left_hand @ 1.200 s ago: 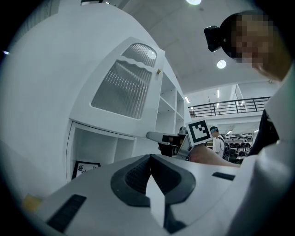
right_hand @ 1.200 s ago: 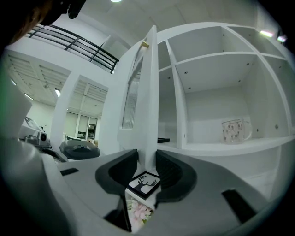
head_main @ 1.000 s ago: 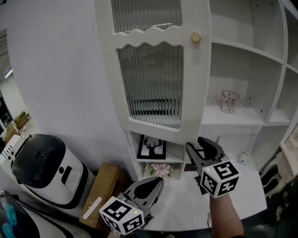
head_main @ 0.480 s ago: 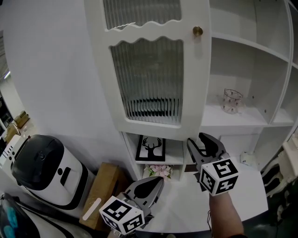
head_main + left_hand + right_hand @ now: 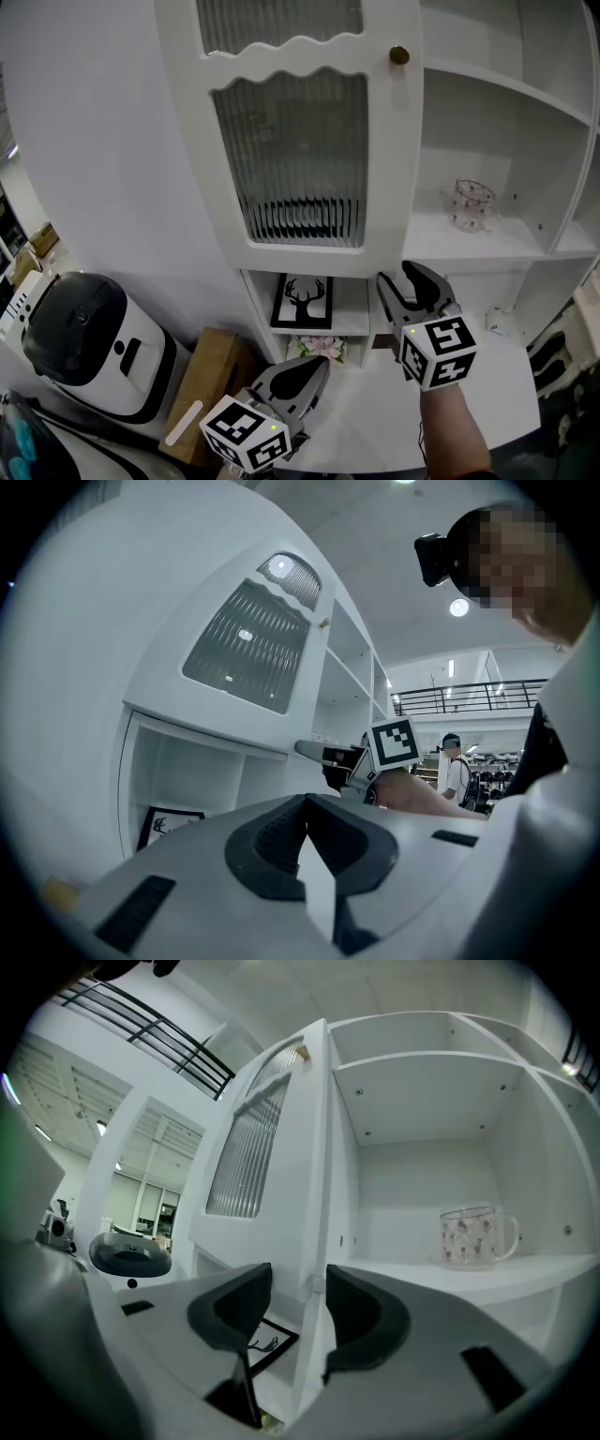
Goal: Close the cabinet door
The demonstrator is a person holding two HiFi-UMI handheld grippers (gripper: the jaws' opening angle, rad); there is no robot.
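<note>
The right gripper (image 5: 403,279), on a bare forearm (image 5: 452,439), points level at the lower corner of the cabinet door (image 5: 300,255). Its jaws are apart and have just been opening, with the door's edge between them. The left gripper (image 5: 315,369) sits lower and left of the door, jaws together on nothing.

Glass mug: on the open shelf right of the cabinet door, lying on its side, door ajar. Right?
No. The glass mug stands upright, not on its side, as the right gripper view shows. The rest holds: it is on the open shelf right of the cabinet door, which is ajar.
</note>
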